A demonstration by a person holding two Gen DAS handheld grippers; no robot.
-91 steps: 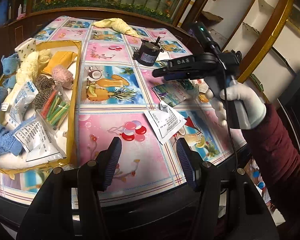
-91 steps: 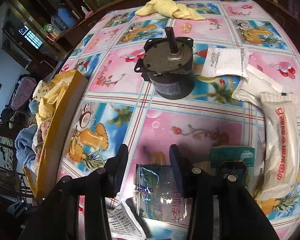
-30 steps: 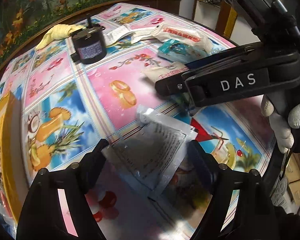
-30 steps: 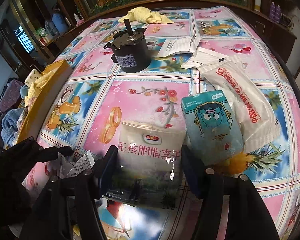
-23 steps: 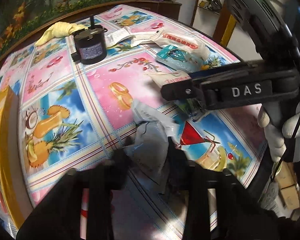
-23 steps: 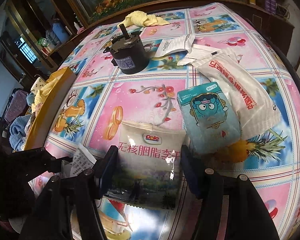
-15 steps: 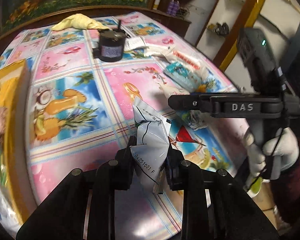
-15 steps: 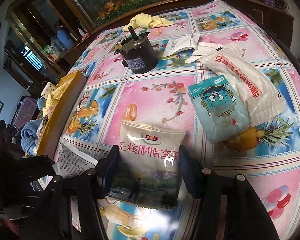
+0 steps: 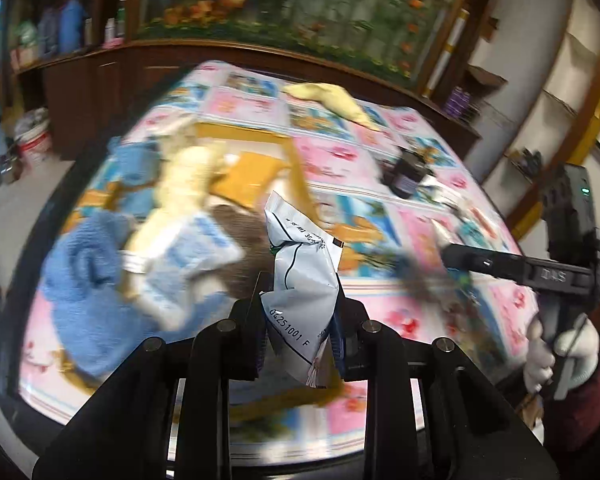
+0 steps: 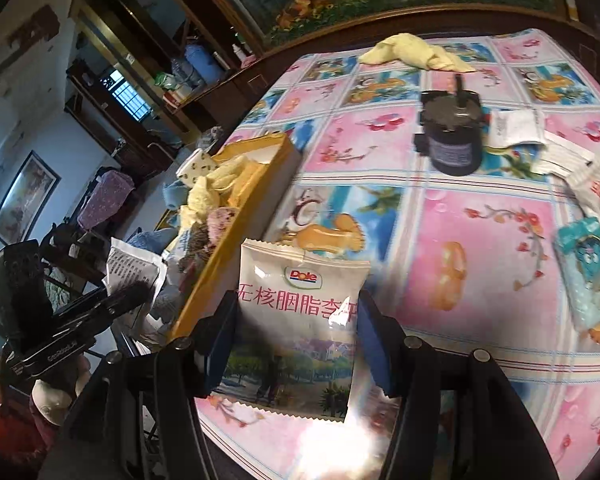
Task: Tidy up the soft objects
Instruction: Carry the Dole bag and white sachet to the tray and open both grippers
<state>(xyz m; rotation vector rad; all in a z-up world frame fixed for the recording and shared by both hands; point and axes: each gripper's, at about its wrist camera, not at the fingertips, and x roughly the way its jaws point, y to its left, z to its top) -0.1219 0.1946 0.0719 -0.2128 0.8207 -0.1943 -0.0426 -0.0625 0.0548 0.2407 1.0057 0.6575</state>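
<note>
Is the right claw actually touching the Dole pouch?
Touching. The right wrist view shows the right claw with both pads pressed against the edges of the Dole pouch, held above the tablecloth.

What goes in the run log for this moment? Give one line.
left gripper: shut on white sachet, above yellow tray | right gripper: shut on Dole pouch, lifted

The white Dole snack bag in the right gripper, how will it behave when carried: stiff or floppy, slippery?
The Dole bag probably stays fairly flat: it stands upright between the fingers without folding. Its glossy film may slip. It looks light.
</note>
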